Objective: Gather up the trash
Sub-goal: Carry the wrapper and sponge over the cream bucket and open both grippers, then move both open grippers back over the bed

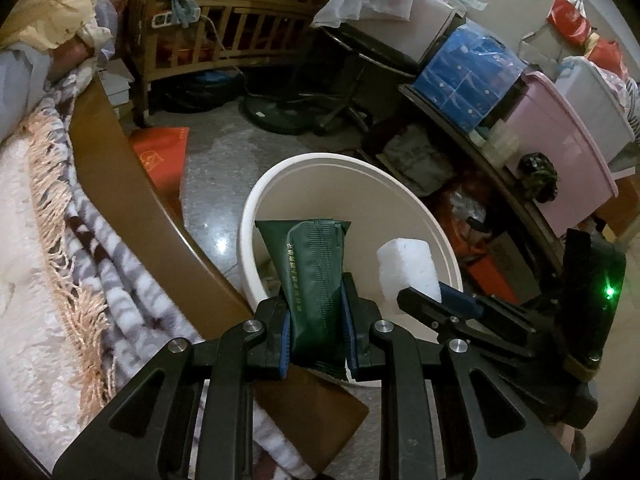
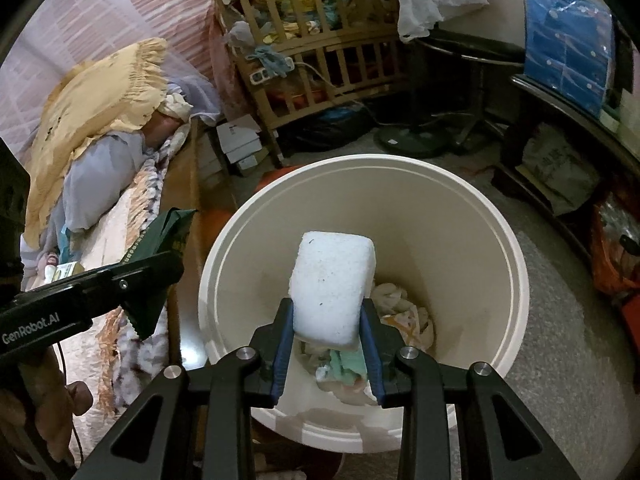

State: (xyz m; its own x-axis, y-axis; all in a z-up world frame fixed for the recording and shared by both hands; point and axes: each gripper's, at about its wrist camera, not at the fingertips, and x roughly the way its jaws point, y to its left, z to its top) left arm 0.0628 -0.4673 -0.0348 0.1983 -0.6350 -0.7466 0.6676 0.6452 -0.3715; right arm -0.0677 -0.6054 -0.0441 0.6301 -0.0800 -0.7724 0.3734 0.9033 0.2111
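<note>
Left wrist view: the left gripper (image 1: 316,320) pinches a dark green wrapper (image 1: 314,276) between nearly closed blue pads, the wrapper's top standing over the near rim of the white bin (image 1: 416,200). To its right, the right gripper (image 2: 326,354) clamps a white foam block (image 2: 330,286), jaws spread only as wide as the block, directly above the bin mouth, where crumpled paper waste (image 2: 404,320) already lies. Judgement: the drop is the step in hand. The foam is well centred; the wrapper looks closer to the bed-side rim (image 2: 208,280), so nudge the left gripper inward before letting go, then part each pair of jaws fully so nothing clings.
</note>
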